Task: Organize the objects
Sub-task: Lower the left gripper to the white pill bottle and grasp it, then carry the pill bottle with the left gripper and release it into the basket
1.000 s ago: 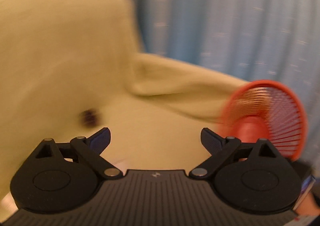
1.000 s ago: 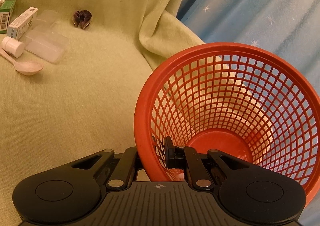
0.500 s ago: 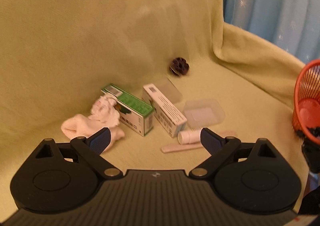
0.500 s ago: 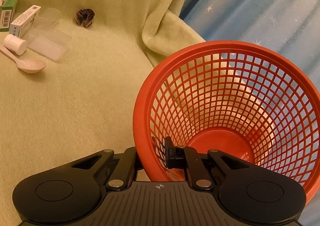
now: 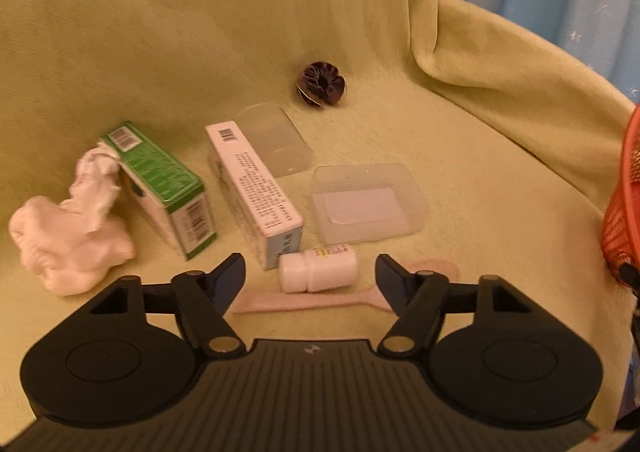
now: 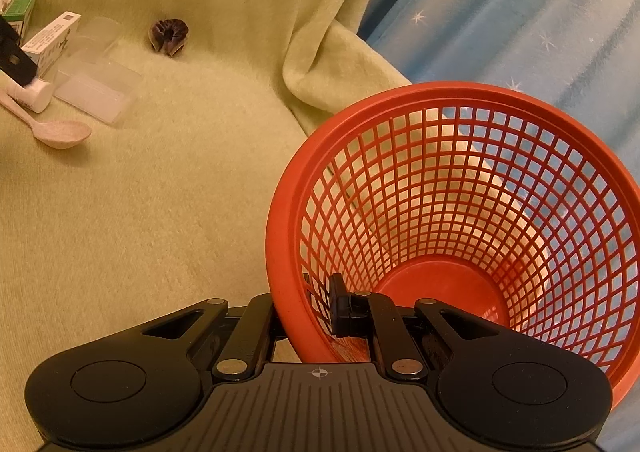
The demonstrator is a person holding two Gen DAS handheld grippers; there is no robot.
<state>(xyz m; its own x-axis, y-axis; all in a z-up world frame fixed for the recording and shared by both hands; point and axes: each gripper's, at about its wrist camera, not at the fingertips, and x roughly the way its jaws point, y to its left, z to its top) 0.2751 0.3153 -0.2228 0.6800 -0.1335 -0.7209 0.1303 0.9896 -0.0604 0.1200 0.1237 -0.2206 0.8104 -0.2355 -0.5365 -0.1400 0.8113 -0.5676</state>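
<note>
- Left wrist view: left gripper over the clutter on the green blanket; jaws closing, white pill bottle lying on its side between the tips, pads not on it yet.
- Pink spoon lies just under the bottle, handle crossing the gap between the tips. White box at 11 o'clock of the bottle, nearly touching its cap end; green box and crumpled white cloth further out at 10; clear tray at 1; dark scrunchie at 12, far back.
- Right wrist view: right gripper clamped shut on the rim of the red basket, one finger inside, one outside. Basket looks empty, tilted toward camera.
- Step, likely: first pick, bottle as target.
- Next move calls for: close on the bottle body only, clear of spoon and box, lift, carry toward the basket at 3 o'clock.
</note>
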